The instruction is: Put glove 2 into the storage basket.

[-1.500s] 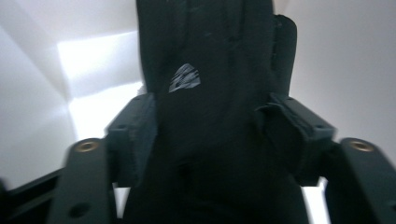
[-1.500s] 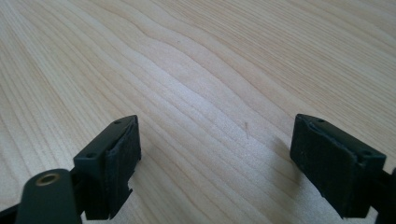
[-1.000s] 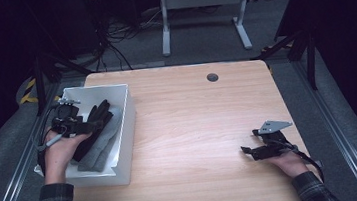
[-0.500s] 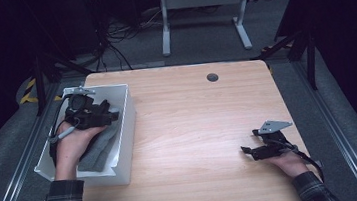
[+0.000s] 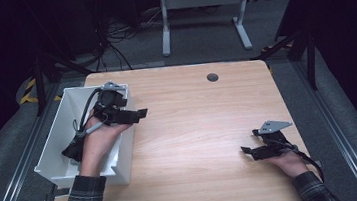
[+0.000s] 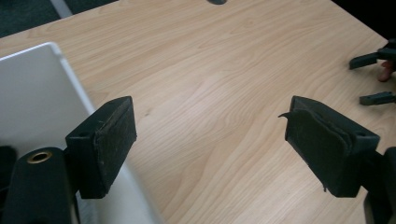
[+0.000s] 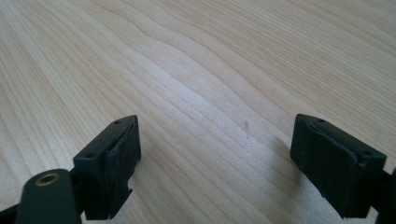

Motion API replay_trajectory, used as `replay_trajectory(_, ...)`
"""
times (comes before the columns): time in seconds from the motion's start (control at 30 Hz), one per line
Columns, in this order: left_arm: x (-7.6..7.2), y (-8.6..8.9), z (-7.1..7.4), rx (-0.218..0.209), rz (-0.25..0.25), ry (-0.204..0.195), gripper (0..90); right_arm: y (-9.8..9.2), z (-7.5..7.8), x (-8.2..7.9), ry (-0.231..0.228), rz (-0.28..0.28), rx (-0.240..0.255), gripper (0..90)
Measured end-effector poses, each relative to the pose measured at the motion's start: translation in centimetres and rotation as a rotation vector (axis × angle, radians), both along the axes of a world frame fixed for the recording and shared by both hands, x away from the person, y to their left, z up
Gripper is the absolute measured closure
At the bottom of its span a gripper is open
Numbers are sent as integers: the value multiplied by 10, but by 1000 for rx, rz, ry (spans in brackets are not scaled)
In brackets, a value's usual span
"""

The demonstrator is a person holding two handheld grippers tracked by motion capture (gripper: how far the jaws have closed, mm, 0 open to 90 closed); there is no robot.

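Note:
My left gripper (image 5: 139,115) hangs over the right wall of the white bin (image 5: 53,144), pointing right toward the table's middle. In the left gripper view it (image 6: 210,121) is open with only bare wood between the pads (image 6: 109,140), and the bin's white wall (image 6: 42,93) is at the left. A dark object (image 5: 72,151) lies in the bin, partly hidden by the forearm. My right gripper (image 5: 250,142) rests low at the table's front right, pointing left. In the right gripper view it (image 7: 215,140) is open and empty just above the wood.
The wooden table (image 5: 194,124) has a round cable hole (image 5: 212,77) near its far edge. A desk frame (image 5: 202,7) and cables stand on the dark floor beyond. The other gripper's jaw tips (image 6: 373,79) show at the far right of the left gripper view.
My left gripper has risen out of the bin and moved right and farther away, ending over the bin's right wall, jaws empty. The right gripper has stayed put.

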State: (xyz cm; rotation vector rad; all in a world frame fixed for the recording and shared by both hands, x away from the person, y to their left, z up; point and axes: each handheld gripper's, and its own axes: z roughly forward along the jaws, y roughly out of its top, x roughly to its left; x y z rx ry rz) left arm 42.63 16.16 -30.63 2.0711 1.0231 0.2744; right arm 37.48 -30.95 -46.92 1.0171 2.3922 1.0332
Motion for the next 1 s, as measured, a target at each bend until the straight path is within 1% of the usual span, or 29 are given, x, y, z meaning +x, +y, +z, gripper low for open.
replay_trajectory(0.17, -2, -23, -4, -10, -40, 4, 173, 0, 0, 0, 0, 1, -1, 167)
replay_trajectory(0.3, -4, -41, -11, -20, -66, 5, 173, 0, 0, 0, 0, 1, -1, 166)
replay_trajectory(0.53, -8, -71, -26, -10, -121, 15, 173, 0, 0, 0, -1, 1, -2, 166)
replay_trajectory(0.57, -8, -71, -26, -10, -121, 15, 173, 0, 0, 0, -1, 1, -2, 166)
replay_trajectory(0.63, -10, -79, -31, -1, -139, 15, 173, 0, 0, 0, -1, 1, -1, 165)
replay_trajectory(0.77, -12, -93, -45, 5, -164, 17, 173, 0, 0, 0, -1, 2, -2, 165)
replay_trajectory(0.83, -13, -97, -51, 2, -171, 17, 173, 0, 0, 0, -1, 2, -2, 165)
replay_trajectory(0.9, -14, -102, -58, 15, -179, 15, 172, 0, 0, 0, 0, 2, -2, 164)
replay_trajectory(1.0, -14, -107, -68, 11, -186, 20, 172, 0, 0, 0, 0, 2, -2, 164)
